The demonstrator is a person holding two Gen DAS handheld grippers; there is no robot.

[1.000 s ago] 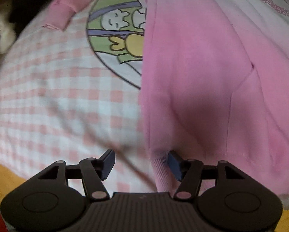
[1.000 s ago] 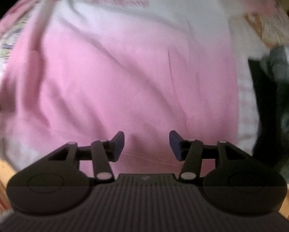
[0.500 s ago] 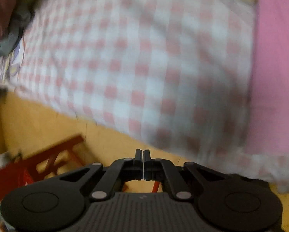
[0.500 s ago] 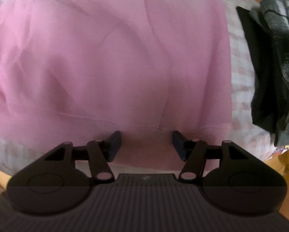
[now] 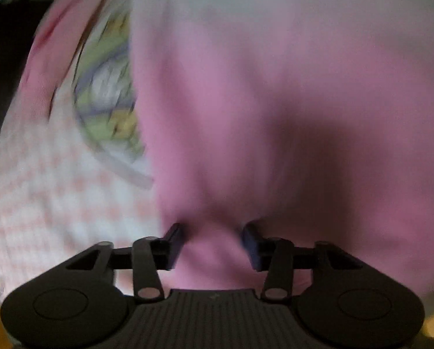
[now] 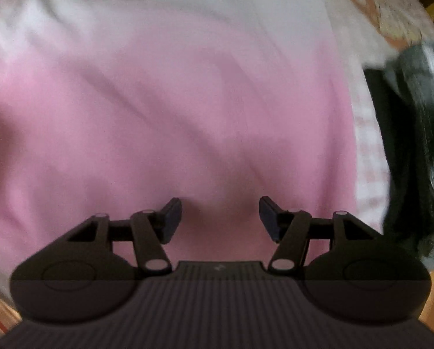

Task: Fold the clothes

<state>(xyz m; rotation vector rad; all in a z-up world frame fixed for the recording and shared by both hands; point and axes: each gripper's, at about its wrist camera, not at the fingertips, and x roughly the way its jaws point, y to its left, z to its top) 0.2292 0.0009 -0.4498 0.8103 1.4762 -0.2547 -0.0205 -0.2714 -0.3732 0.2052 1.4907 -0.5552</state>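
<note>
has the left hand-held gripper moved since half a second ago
Yes. The left hand-held gripper swung back from the checked bedsheet's edge onto the pink garment; its jaws have just opened, straddling pink cloth.

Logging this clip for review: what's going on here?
A person is folding clothes with a handheld gripper in each hand. Both point down at a pink garment spread on a pink-checked cover. The left gripper and right gripper have just been opening; their jaws stand apart over the fabric near its lower edge, pads not visibly pressing it. A dark garment lies to the right. Both views are blurred.
</note>
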